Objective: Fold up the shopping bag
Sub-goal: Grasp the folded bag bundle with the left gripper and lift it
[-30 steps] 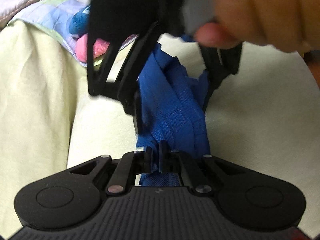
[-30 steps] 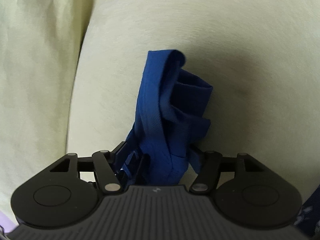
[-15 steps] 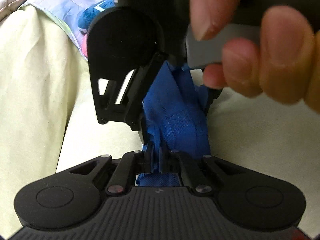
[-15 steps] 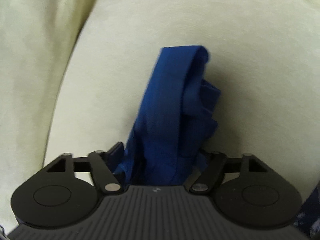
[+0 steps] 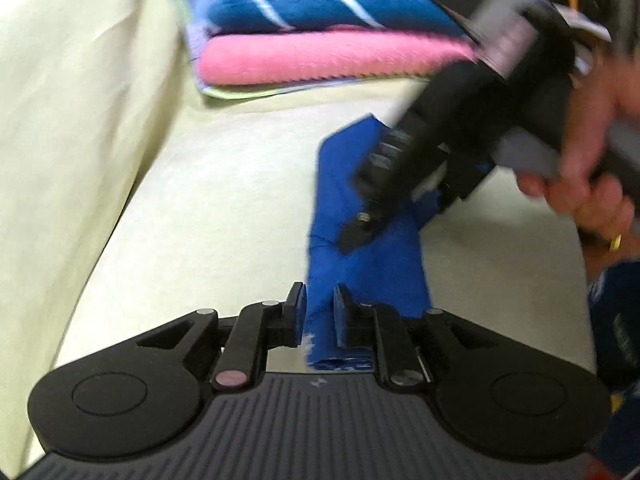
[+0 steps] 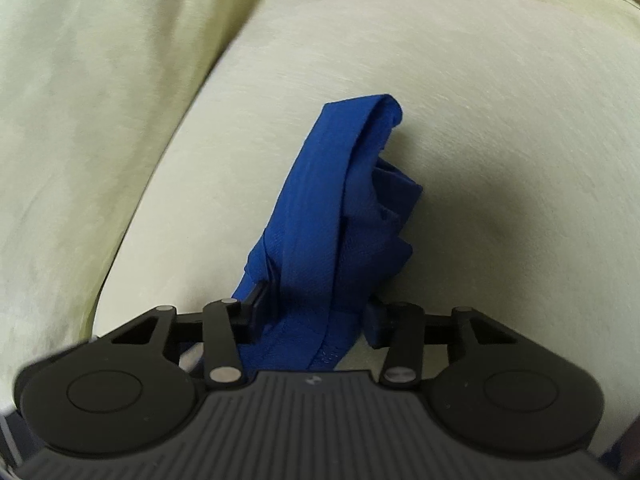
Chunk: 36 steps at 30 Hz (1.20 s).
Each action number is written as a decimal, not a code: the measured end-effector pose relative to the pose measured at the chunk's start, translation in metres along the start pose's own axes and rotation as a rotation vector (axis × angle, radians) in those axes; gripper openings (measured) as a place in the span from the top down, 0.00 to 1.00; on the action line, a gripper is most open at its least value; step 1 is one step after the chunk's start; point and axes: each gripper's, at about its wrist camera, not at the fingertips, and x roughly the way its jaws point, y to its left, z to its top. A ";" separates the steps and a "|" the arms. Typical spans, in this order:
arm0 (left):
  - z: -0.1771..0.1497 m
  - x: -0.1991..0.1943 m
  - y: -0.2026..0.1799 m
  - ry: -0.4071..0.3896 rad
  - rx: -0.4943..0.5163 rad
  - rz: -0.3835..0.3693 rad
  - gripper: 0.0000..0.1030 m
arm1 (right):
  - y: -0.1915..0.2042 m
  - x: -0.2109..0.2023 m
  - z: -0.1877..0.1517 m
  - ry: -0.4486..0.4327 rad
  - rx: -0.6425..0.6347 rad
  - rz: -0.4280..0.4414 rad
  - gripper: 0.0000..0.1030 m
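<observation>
The blue shopping bag (image 5: 360, 264) is bunched into a narrow strip lying on a cream sofa seat (image 5: 208, 208). Its near end sits between the jaws of my left gripper (image 5: 320, 308), which are opening and hold it only loosely. Further along the strip, my right gripper (image 5: 396, 220) comes in from the right, held by a hand (image 5: 592, 184). In the right wrist view the bag (image 6: 320, 220) fills the gap of the right gripper (image 6: 314, 312). Those jaws are closing, and both pads press on the cloth. The bag's folded tip points away over the seat (image 6: 480, 120).
A pink towel (image 5: 320, 60) with a blue patterned one (image 5: 320, 12) on top is stacked at the far end of the seat. The cream back cushion (image 5: 60, 120) rises along the left. A dark blue sleeve (image 5: 616, 320) shows at the right edge.
The left gripper has pulled back from the right gripper and rolled, and its jaws have parted from shut. The right gripper's jaws have narrowed on the bag. More of the strip shows between them.
</observation>
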 end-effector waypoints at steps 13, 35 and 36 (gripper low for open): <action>0.003 0.044 0.034 0.083 -0.318 -0.176 0.75 | 0.011 0.013 -0.015 -0.084 -0.229 0.054 0.61; 0.005 0.038 0.010 0.107 -0.400 -0.241 0.71 | -0.012 0.007 -0.003 -0.014 -0.200 0.139 0.68; 0.007 0.038 0.006 0.113 -0.384 -0.252 0.71 | -0.019 0.001 -0.003 -0.005 -0.191 0.143 0.68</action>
